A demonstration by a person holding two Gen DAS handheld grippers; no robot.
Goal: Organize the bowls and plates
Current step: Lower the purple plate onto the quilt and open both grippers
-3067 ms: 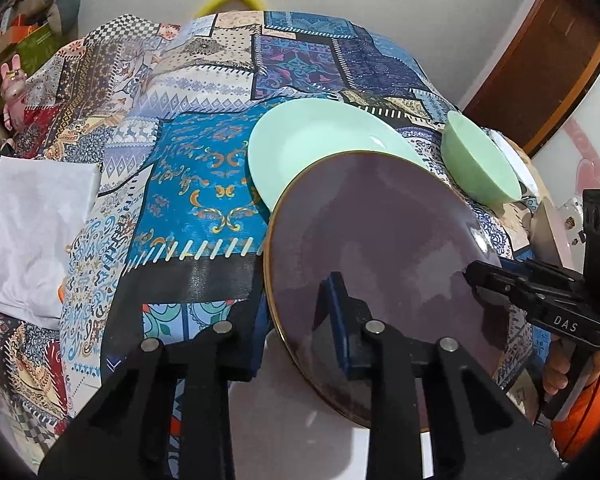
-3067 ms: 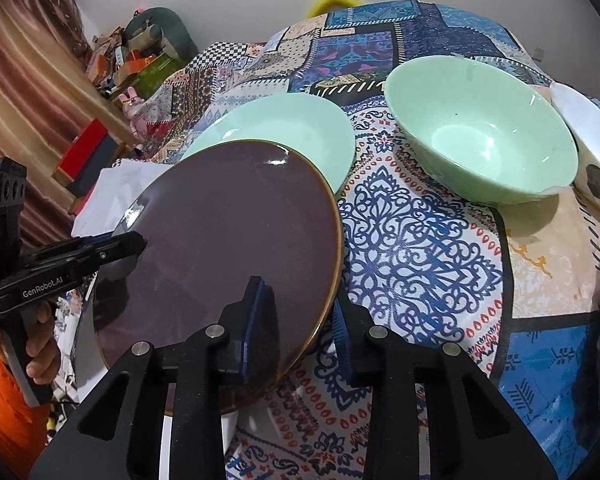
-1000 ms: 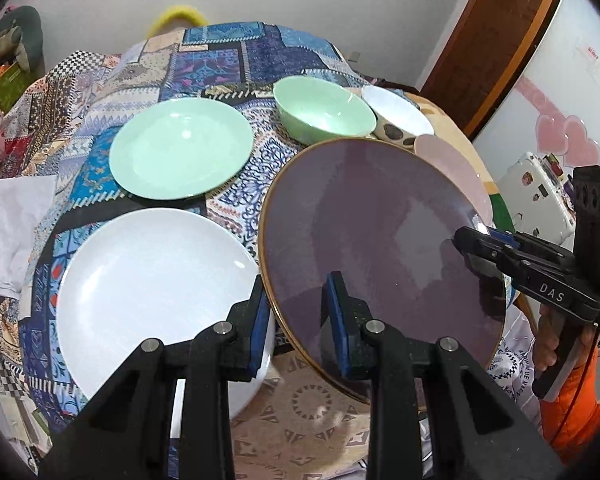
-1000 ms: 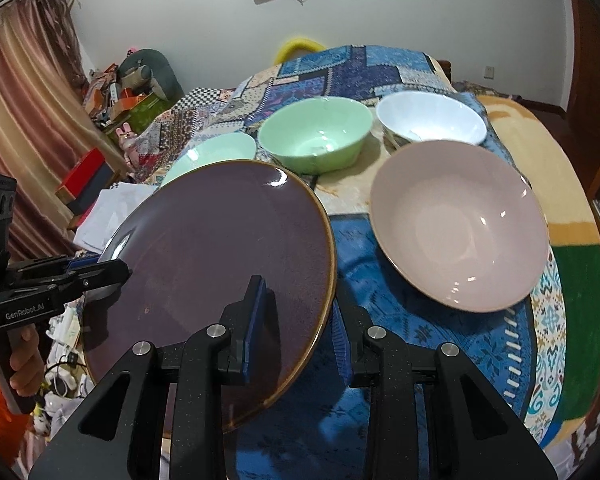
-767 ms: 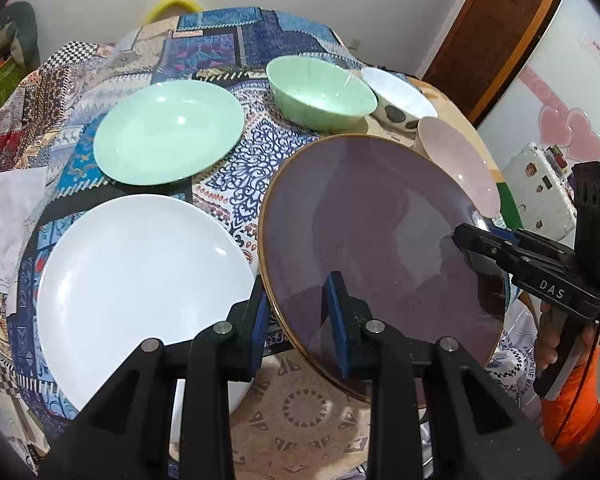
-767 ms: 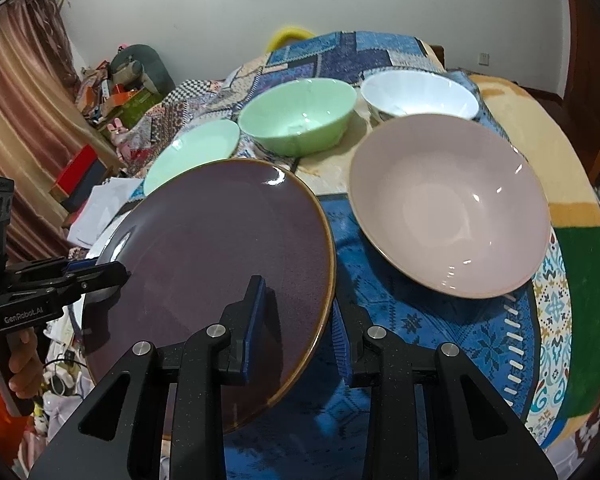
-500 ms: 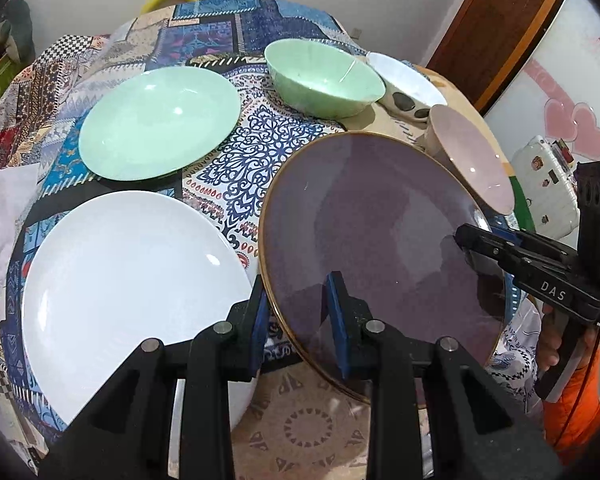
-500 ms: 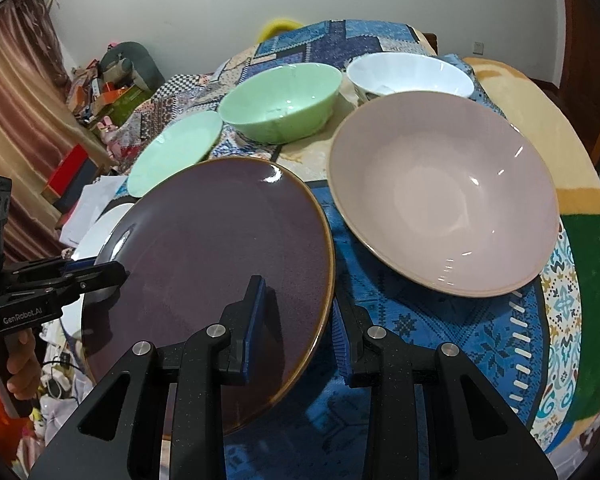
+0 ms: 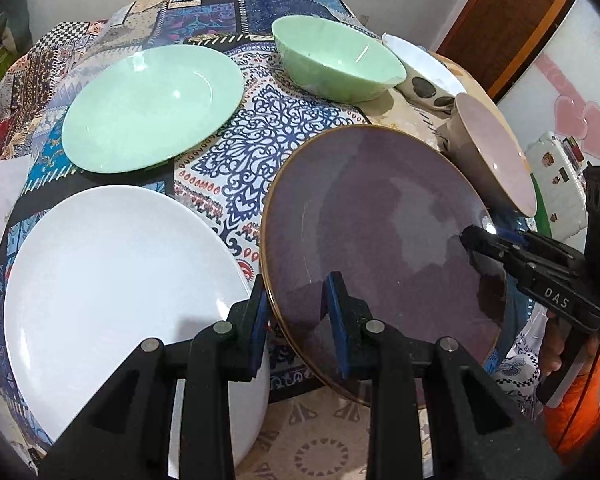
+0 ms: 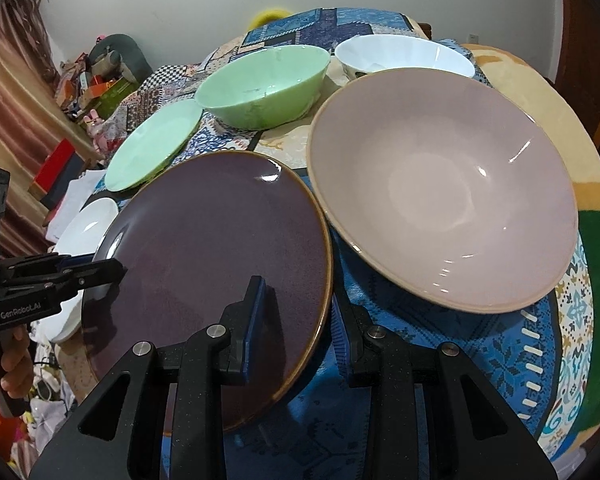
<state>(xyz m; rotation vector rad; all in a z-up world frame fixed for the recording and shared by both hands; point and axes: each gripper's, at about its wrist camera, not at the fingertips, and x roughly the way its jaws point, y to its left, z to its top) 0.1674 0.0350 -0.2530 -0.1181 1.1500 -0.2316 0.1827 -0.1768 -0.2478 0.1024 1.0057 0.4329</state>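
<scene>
Plates lay unstacked while you carried the purple plate [image 9: 380, 232], left gripper [image 9: 296, 320] and right gripper [image 10: 296, 316] each pinching its rim.

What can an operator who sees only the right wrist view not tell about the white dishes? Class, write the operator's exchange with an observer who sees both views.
Operator: The purple plate hides most of the white plate. Does it touch the green plate?
Observer: No. The left wrist view shows dark cloth between them.
Operator: Is the white bowl plain outside?
Observer: No. Its outer wall has dark spots.
</scene>
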